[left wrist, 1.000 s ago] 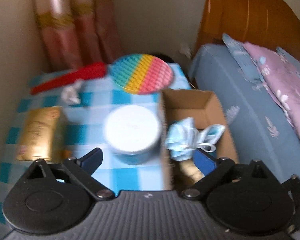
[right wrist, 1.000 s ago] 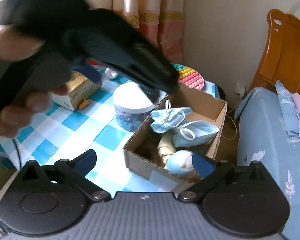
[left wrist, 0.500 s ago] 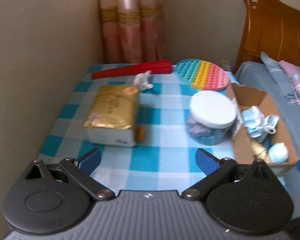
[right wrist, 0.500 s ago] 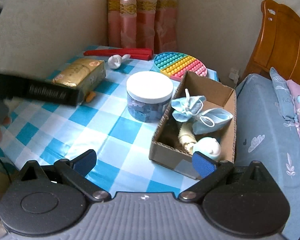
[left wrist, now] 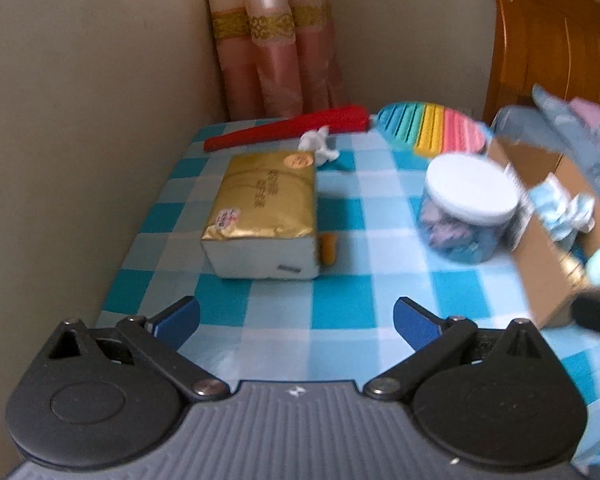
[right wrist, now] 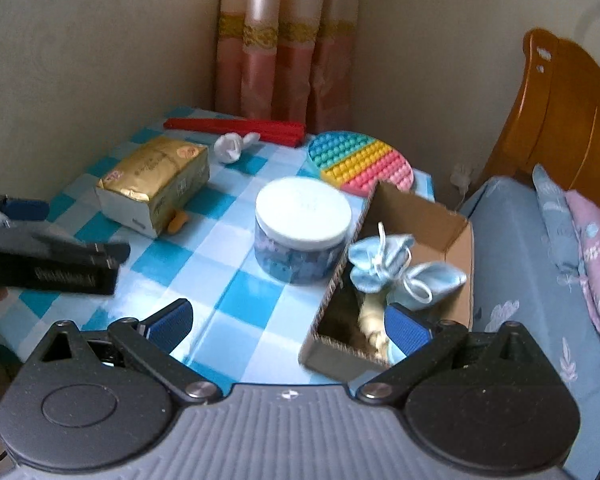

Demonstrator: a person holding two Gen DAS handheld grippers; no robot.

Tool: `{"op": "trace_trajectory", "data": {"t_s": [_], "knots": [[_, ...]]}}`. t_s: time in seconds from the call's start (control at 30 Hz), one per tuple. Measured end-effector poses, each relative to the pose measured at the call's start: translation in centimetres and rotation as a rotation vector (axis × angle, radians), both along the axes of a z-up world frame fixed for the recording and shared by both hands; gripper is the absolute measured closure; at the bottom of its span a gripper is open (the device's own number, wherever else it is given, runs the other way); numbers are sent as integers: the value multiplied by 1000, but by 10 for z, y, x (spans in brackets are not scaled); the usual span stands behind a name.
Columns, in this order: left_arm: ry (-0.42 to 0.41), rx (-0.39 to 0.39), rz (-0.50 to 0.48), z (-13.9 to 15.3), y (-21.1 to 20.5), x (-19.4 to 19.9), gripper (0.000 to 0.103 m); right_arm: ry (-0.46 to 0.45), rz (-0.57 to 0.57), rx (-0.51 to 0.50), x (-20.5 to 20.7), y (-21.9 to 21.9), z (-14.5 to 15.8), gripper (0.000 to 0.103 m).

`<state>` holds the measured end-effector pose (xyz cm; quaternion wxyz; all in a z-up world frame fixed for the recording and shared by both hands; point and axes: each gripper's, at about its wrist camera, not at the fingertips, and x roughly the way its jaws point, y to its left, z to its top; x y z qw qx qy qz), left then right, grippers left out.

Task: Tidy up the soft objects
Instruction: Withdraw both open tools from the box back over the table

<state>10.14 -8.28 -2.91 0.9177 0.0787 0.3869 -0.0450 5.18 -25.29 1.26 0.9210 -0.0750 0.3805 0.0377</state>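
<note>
A cardboard box [right wrist: 458, 240] at the table's right edge holds light blue drawstring pouches [right wrist: 384, 266] and other soft items; it also shows in the left wrist view [left wrist: 540, 256]. A gold tissue pack [left wrist: 266, 204] lies mid-left, with a small orange piece [left wrist: 328, 249] beside it. A crumpled white soft object [left wrist: 318, 144] lies near the back. My left gripper [left wrist: 296, 322] is open and empty, above the near table edge facing the tissue pack. My right gripper [right wrist: 288, 322] is open and empty, near the box's front corner.
A white-lidded jar [right wrist: 302, 228] stands left of the box. A rainbow pop mat [right wrist: 360, 162] and a red folded fan [right wrist: 236, 127] lie at the back. The checkered table [left wrist: 340, 300] sits in a wall corner with curtains; a bed [right wrist: 532, 280] is on the right.
My left gripper has swung left, away from the box, and now faces the tissue pack. My right gripper has drawn back and shifted slightly. Both stayed open.
</note>
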Motion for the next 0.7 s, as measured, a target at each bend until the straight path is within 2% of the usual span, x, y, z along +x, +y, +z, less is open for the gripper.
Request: {"op": "trace_trajectory", "data": {"t_s": [0.07,0.17,0.3,0.43,0.7], "knots": [[15,20,-13,-8,1,2,0,-8,20,23,4,2,0,0],[43,-8,-33,-15,8,3,0,-22,72,46,11,8,-3,0],[55,-35,-17,-17,22,6,0,-59,196,99,20,19,-4,0],[64,-40,16,-18,37,10,0,-86,358,62,33,37,-4,0],[102,-51,46,-30,57,17,1,2,632,-43,83,67,-14,0]]}}
